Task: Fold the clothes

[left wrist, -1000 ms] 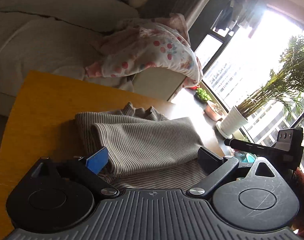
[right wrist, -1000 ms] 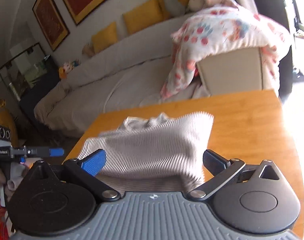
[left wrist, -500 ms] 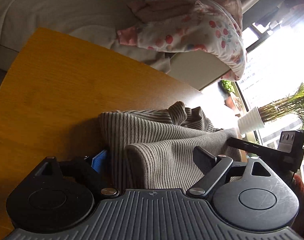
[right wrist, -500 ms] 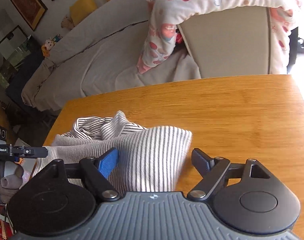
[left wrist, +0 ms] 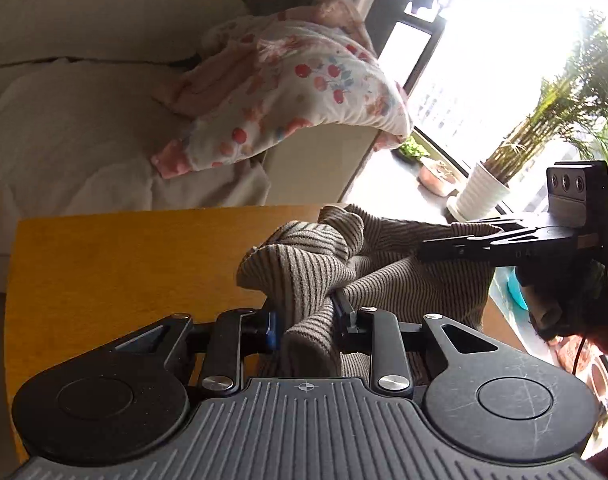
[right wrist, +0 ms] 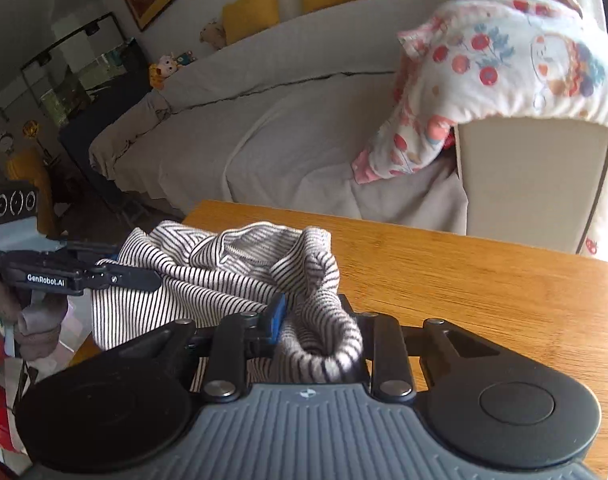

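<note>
Striped garment point(left wrist: 416, 280) bunched over wooden table point(left wrist: 124, 264) | left gripper point(left wrist: 306, 320) clamped on fabric | right gripper point(right wrist: 316, 320) clamped on fabric

The left gripper point(left wrist: 304, 316) and right gripper point(right wrist: 310, 320) are both clamped on bunched striped garment point(left wrist: 384, 276), held side by side.

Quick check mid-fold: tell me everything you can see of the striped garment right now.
The striped garment is a soft ribbed knit, pale with thin dark stripes. It is bunched and partly lifted over the wooden table, no longer flat. The left gripper and the right gripper are each shut on a gathered fold. A stitched hem or neckline shows near the top of the bunch. Its lower edge is hidden behind the grippers.
</note>
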`<state>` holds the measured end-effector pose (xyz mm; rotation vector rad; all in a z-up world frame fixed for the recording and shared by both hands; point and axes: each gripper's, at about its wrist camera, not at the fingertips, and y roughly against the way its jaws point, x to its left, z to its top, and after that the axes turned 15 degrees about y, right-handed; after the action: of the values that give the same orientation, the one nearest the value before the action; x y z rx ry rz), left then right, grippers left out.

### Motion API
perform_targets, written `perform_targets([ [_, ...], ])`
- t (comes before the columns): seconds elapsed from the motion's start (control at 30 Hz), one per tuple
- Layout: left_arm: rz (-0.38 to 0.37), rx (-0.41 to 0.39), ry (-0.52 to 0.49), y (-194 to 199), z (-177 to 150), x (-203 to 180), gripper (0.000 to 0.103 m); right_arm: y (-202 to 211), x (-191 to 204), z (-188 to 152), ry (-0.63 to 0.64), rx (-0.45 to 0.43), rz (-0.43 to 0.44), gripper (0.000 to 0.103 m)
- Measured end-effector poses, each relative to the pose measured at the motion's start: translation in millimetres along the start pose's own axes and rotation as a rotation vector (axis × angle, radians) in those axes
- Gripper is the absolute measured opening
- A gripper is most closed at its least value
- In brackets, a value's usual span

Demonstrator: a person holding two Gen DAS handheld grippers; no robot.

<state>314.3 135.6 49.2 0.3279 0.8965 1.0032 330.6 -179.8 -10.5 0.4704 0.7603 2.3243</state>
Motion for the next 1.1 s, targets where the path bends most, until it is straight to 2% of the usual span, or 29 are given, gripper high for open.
perform_targets([
  [0.13, -0.025, -0.044, -0.100, 55, -33, -27, 0.028, 55, 61, -12, 0.195, -0.019, -0.038, 0.024],
  [0.23, -0.011, -0.048, -0.096, 81, -72, -24, 0.028, 79, 100, -40, 0.286, 0.016, -0.070, 0.024],
  [0.3, 0.010, -0.041, -0.055, 92, -96, -15, 0.029, 88, 124, -63, 0.321, 0.049, -0.079, 0.024],
  [0.43, 0.073, -0.010, 0.056, 111, -139, 19, 0.037, 99, 164, -109, 0.391, 0.134, -0.139, 0.024],
  [0.5, 0.080, 0.012, 0.119, 125, -155, 33, 0.051, 108, 178, -131, 0.423, 0.163, -0.181, 0.024],
  [0.53, 0.063, 0.017, 0.160, 134, -162, 40, 0.055, 115, 184, -141, 0.436, 0.171, -0.204, 0.025],
  [0.57, 0.045, 0.020, 0.202, 143, -168, 46, 0.061, 123, 184, -147, 0.421, 0.172, -0.212, 0.027],
  [0.6, 0.005, 0.013, 0.250, 154, -173, 51, 0.072, 137, 181, -153, 0.362, 0.149, -0.203, 0.030],
  [0.63, -0.036, 0.004, 0.298, 164, -177, 56, 0.078, 151, 177, -159, 0.302, 0.126, -0.193, 0.037],
  [0.67, -0.087, -0.021, 0.343, 174, -181, 58, 0.088, 165, 174, -166, 0.243, 0.103, -0.184, 0.049],
  [0.7, -0.137, -0.045, 0.387, 183, -183, 59, 0.094, 178, 168, -168, 0.170, 0.051, -0.172, 0.057],
  [0.73, -0.165, -0.062, 0.407, 183, -181, 58, 0.095, 191, 162, -171, 0.097, -0.001, -0.161, 0.070],
  [0.8, -0.220, -0.095, 0.445, 181, -176, 54, 0.096, 189, 142, -168, -0.068, -0.080, -0.134, 0.074],
  [0.87, -0.211, -0.070, 0.467, 152, -170, 42, 0.096, 187, 122, -165, -0.233, -0.158, -0.107, 0.075],
  [0.9, -0.196, -0.043, 0.476, 136, -170, 37, 0.096, 177, 119, -162, -0.254, -0.170, -0.107, 0.075],
  [0.97, -0.129, -0.014, 0.470, 103, -174, 26, 0.096, 148, 112, -158, -0.276, -0.155, -0.126, 0.075],
  [1.07, -0.044, -0.013, 0.427, 72, -184, 19, 0.095, 106, 107, -158, -0.272, -0.097, -0.158, 0.074],
  [1.1, -0.024, -0.015, 0.418, 64, -186, 17, 0.089, 95, 107, -158, -0.270, -0.082, -0.162, 0.074],
])
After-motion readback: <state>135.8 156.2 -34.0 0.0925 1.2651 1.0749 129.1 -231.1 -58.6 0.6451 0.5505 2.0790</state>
